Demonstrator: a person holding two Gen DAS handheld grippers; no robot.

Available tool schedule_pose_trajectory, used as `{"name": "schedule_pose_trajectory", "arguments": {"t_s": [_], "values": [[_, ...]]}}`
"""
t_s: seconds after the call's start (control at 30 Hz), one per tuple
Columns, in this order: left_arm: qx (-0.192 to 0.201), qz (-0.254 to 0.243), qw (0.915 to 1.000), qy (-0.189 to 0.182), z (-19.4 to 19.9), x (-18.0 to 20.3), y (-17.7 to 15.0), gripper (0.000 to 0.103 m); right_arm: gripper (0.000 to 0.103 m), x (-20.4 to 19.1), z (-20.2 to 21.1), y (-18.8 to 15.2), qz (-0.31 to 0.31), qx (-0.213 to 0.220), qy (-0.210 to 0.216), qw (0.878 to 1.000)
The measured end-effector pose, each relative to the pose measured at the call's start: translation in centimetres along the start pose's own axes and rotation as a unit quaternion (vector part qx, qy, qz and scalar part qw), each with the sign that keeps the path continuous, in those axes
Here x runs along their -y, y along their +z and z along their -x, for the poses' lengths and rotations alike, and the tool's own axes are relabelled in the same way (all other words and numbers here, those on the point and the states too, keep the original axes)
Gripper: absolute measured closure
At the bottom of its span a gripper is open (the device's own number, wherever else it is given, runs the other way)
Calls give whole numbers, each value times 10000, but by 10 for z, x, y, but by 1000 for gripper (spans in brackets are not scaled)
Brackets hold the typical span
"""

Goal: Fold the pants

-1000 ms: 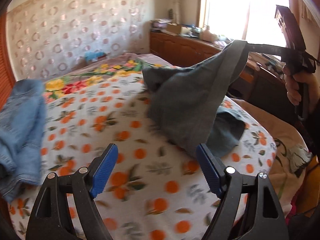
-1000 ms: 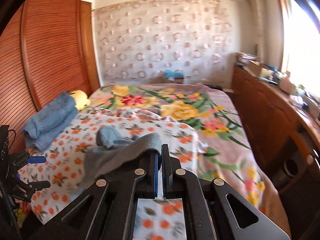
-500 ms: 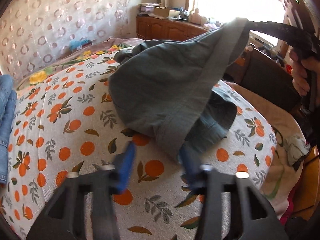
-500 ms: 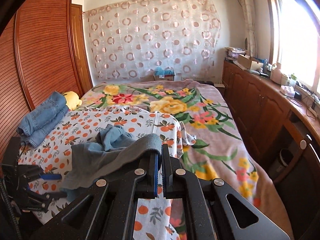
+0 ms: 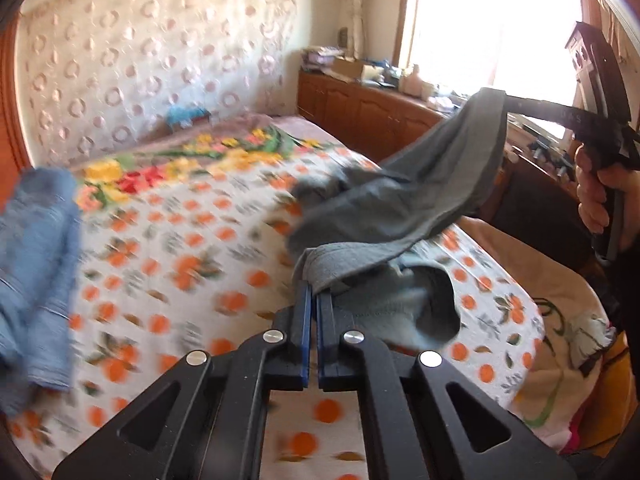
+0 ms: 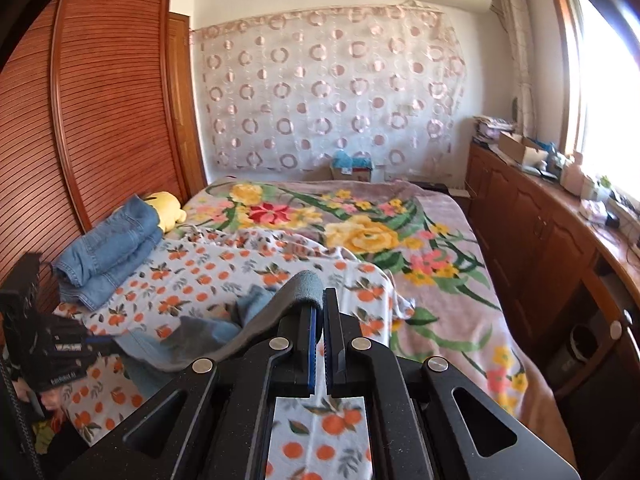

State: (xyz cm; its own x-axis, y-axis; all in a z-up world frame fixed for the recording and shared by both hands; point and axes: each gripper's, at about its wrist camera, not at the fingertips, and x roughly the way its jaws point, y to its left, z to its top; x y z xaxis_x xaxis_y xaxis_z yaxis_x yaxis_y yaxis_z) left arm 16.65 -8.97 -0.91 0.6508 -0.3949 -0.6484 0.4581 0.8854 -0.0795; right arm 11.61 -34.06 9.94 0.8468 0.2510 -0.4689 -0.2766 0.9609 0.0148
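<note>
Grey-blue pants (image 5: 404, 196) hang stretched between both grippers above the orange-print sheet (image 5: 180, 264). My left gripper (image 5: 313, 294) is shut on one waistband end, cloth bunched over its tips. In that view the right gripper (image 5: 505, 98) sits upper right, held by a hand (image 5: 596, 196), pinching the other end. In the right wrist view my right gripper (image 6: 319, 300) is shut on the grey band of the pants (image 6: 224, 332), which sag down to the left toward the left gripper (image 6: 94, 345). Part of the pants still rests crumpled on the bed.
Folded blue jeans (image 6: 108, 248) and a yellow plush toy (image 6: 168, 212) lie at the bed's left by the wooden slatted wardrobe (image 6: 100, 120). A floral blanket (image 6: 360, 232) covers the far bed. Wooden cabinets (image 6: 540, 240) with clutter run along the right under the window.
The left gripper went from wide open over the sheet to shut on the pants' edge and lifted it. The right gripper stayed shut on the waistband, rising slightly.
</note>
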Motion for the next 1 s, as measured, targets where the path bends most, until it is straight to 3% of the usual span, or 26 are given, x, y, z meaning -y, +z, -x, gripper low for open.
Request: {"name": "schedule_pose_trajectory", "arguments": {"t_s": [0.37,0.53,0.7,0.83,1.0], "values": [[798,-9,9914,1041,100,-78,64,100,100,-30,-8,49,99,305,667,9973],[1095,-46,9860,1257,142,-87,72,100,100,-23,17,41,19,562,1045,9929],[638,-188,9903,1221,108,-84,54,100,100,-1,3,1,21,227,950,9952],[53,-80,9953,960,49,-86,25,100,100,22,-43,-48,-104,-479,743,9960],[-415,140,9970,640,8,-80,-11,87,100,56,-100,-109,-295,-1242,231,9915]]}}
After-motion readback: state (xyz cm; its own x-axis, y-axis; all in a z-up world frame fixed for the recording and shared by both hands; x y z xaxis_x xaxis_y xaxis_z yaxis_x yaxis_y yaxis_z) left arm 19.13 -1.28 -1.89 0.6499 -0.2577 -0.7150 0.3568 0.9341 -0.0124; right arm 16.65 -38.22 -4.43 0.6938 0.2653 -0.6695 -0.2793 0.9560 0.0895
